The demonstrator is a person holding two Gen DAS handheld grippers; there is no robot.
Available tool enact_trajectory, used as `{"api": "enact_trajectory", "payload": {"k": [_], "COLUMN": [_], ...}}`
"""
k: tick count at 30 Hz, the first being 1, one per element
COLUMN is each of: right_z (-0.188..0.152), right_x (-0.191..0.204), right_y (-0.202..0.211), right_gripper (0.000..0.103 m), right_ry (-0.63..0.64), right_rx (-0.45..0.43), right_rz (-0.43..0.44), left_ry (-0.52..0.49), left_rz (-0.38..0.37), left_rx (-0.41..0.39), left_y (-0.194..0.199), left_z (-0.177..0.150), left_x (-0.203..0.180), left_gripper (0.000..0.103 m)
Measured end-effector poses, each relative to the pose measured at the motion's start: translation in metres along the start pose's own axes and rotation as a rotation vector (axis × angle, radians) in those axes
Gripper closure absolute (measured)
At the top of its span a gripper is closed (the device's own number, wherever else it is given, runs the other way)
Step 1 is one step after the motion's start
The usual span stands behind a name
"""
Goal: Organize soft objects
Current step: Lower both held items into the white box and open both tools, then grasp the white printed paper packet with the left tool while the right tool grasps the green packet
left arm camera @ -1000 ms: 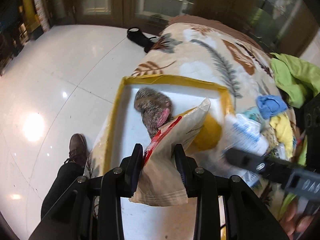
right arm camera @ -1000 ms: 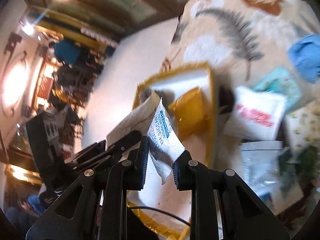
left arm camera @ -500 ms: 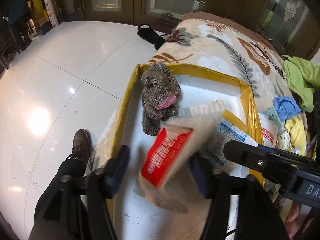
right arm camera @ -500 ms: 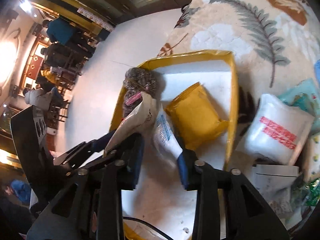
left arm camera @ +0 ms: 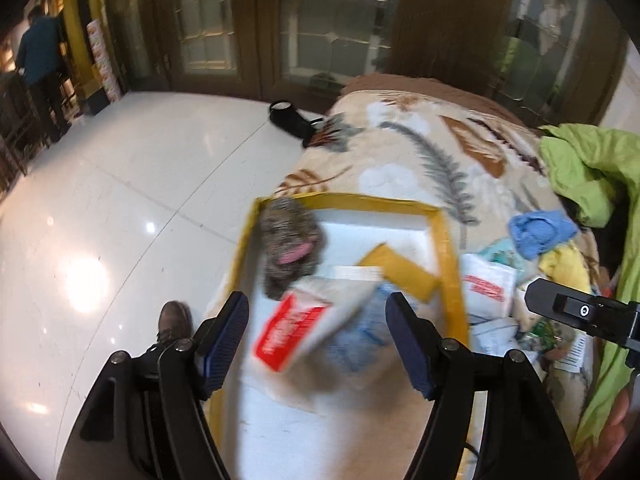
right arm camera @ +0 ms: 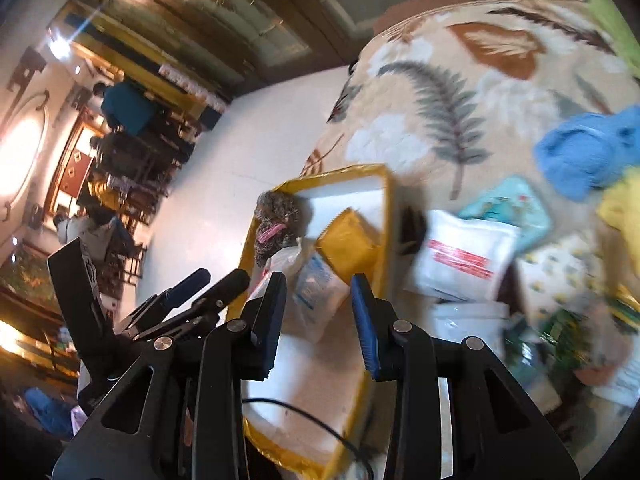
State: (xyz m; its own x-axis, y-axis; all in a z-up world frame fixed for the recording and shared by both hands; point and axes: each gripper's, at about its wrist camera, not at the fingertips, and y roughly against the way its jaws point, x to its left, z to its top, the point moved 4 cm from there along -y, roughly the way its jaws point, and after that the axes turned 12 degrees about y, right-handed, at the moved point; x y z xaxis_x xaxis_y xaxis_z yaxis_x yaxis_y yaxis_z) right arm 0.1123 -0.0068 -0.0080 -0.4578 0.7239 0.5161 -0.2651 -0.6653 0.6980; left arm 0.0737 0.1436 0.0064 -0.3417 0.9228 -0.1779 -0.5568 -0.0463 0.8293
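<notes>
Left tongs [left arm camera: 318,334] just opened over red-labelled pouch [left arm camera: 294,330], shoe [left arm camera: 172,326] left view only

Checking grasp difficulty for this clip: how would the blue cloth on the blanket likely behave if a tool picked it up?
The blue cloth lies crumpled in soft folds on the blanket, so it probably drapes limply rather than holding shape. It looks thin, so likely light. Pinching one fold would probably leave the rest dangling; it seems unlikely to slip or roll.

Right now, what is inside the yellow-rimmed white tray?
In the yellow-rimmed white tray: brown plush toy, mustard padded pouch, beige red-labelled packet overlapping a white blue-printed sachet. Anything beneath them is hidden.
</notes>
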Motion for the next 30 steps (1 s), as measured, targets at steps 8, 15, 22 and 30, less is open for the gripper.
{"api": "enact_trajectory", "payload": {"k": [8,15,22,30], "right_z": [-0.029,-0.054,-0.075,-0.07], "right_x": [-0.039,-0.079,-0.105,-0.126], "right_y": [0.077,0.121,0.128,0.1], "right_gripper": [0.07,0.07,0.07,0.07], "right_ry": [-0.027,-0.122,-0.173,-0.129], "right_rx": [-0.076,-0.116,-0.099,0.01], "right_rz": [-0.101,-0.156,-0.182,-0.223], "left_ry": [-0.088,-0.164,-0.158,-0.093], "left_rz": [-0.089,-0.141,-0.179,-0.186], "left_rx": [0.027,0.063,0.177,0.295], "left_y": [0.011,0.015,0.0,-0.023], "left_z": [-0.02,-0.04,-0.057,-0.07], "left_x": [-0.061,-0.106,-0.125,-0.131], "left_gripper": [0.031,0.031,0.031,0.031]}}
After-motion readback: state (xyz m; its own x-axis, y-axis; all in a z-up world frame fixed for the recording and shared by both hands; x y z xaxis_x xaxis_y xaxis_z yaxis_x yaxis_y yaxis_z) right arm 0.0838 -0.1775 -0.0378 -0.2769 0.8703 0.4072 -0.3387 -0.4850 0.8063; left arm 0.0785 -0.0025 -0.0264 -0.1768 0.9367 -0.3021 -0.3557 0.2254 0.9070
